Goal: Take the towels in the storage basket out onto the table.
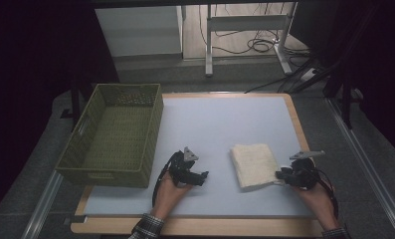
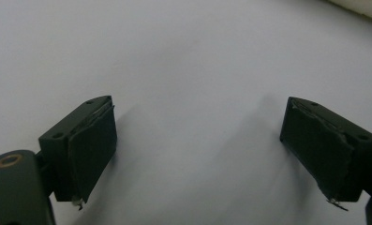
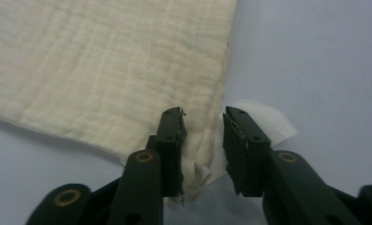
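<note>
A folded cream cloth [image 1: 254, 164] lies flat on the pale table mat [image 1: 225, 119], right of the middle. My right gripper [image 1: 280, 175] is at the cloth's near right corner. In the right gripper view the cloth [image 3: 113, 70] spreads up and to the left, and its corner sits loosely in the narrow gap of my right gripper [image 3: 203, 112]. The pads do not press on it. A white tag [image 3: 268, 122] sticks out beside the corner. My left gripper [image 1: 204, 177] rests left of the cloth, and its jaws stand wide apart over bare mat [image 2: 200, 101] with nothing between them.
A green woven basket [image 1: 105, 174] stands at the table's left side, with nothing visible inside. The wooden table edge [image 1: 294, 119] frames the mat. Desk legs and cables [image 1: 254, 45] lie on the floor beyond the table.
</note>
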`<state>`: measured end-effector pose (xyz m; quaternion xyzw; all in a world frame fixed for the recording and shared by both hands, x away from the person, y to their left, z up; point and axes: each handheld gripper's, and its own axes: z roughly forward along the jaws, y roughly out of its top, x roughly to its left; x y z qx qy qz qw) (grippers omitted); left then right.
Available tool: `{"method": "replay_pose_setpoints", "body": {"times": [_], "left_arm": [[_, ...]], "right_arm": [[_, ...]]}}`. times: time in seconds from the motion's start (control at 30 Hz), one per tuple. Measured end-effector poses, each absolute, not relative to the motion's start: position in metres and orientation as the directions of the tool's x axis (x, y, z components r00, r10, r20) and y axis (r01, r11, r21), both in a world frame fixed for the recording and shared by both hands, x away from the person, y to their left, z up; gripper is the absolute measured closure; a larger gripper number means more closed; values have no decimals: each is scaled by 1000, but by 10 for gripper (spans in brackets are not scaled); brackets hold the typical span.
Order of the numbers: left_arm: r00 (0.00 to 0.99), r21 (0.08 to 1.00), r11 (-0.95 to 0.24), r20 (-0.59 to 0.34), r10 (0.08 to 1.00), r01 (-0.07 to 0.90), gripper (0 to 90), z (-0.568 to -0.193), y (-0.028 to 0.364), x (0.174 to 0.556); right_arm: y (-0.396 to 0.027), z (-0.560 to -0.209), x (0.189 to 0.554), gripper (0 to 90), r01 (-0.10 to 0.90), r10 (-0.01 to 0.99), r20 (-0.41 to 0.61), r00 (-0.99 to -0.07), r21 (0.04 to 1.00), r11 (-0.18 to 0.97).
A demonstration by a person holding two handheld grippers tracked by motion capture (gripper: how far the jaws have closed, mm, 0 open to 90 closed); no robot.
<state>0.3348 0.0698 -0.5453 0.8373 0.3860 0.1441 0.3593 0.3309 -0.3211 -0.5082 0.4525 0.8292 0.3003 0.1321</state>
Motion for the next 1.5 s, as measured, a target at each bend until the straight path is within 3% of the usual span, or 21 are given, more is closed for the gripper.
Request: {"method": "replay_pose_setpoints", "body": {"times": [0.03,0.13,0.4,0.93,1.13,1.37,1.5], "left_arm": [[661,713,-444,-36,750,543,113,-545,70,335],[660,713,-444,-36,750,543,113,-545,70,335],[659,714,-441,-37,751,543,113,-545,70,335],[659,714,-442,-36,751,542,114,-545,70,335],[658,714,-441,-37,752,543,114,-545,70,335],[659,714,-442,-36,751,543,114,-545,70,335],[660,713,-444,-35,751,542,114,-545,70,335]], "right_arm": [[-322,-508,330,833,674,824,72,-562,617,406],[-321,-509,327,866,684,816,109,-568,614,394],[-305,-484,331,869,627,787,102,-609,669,399],[-221,-447,346,869,488,672,40,-739,720,493],[-244,-447,343,868,511,704,48,-708,723,465],[-279,-478,338,861,586,759,63,-648,678,444],[-294,-489,336,766,611,780,51,-623,654,446]]}}
